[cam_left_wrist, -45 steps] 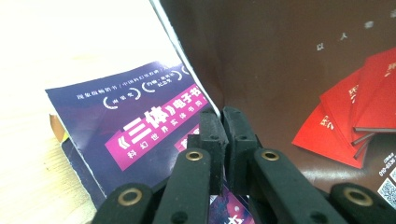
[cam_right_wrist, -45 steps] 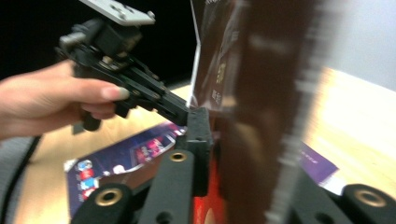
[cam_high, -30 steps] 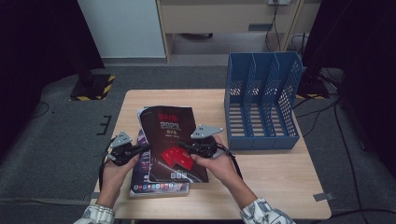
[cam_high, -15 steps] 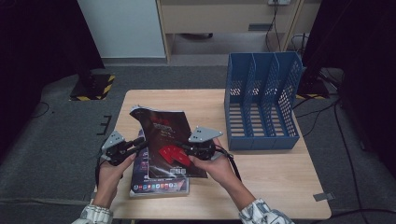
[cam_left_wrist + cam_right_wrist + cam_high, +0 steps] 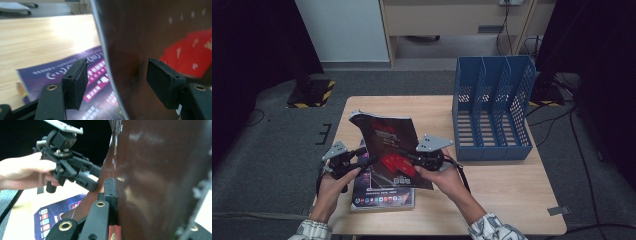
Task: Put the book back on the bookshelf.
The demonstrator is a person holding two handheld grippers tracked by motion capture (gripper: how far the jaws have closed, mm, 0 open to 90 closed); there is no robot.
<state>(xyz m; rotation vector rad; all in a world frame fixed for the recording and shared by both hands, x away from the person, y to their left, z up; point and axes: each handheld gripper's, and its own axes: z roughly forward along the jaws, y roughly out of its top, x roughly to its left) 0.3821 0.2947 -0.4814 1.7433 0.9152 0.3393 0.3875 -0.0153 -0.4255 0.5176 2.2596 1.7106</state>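
High view is showing a dark book [image 5: 389,145] tilting up above the table [image 5: 492,200], left of the blue rack [image 5: 492,120]. The right gripper [image 5: 409,157] is pinching the book's right side tight. The left gripper [image 5: 364,161] is sitting at the book's left edge; its jaws have just been opening, and in the left gripper view the pads [image 5: 75,83] are standing apart with the edge between them, not pressing. A purple book [image 5: 382,197] is lying flat underneath.

Both grippers up at the dark book [image 5: 388,147]

Right gripper [image 5: 409,157] clamped tight on its right edge; left gripper [image 5: 368,160] at its left edge, jaws just spreading apart.
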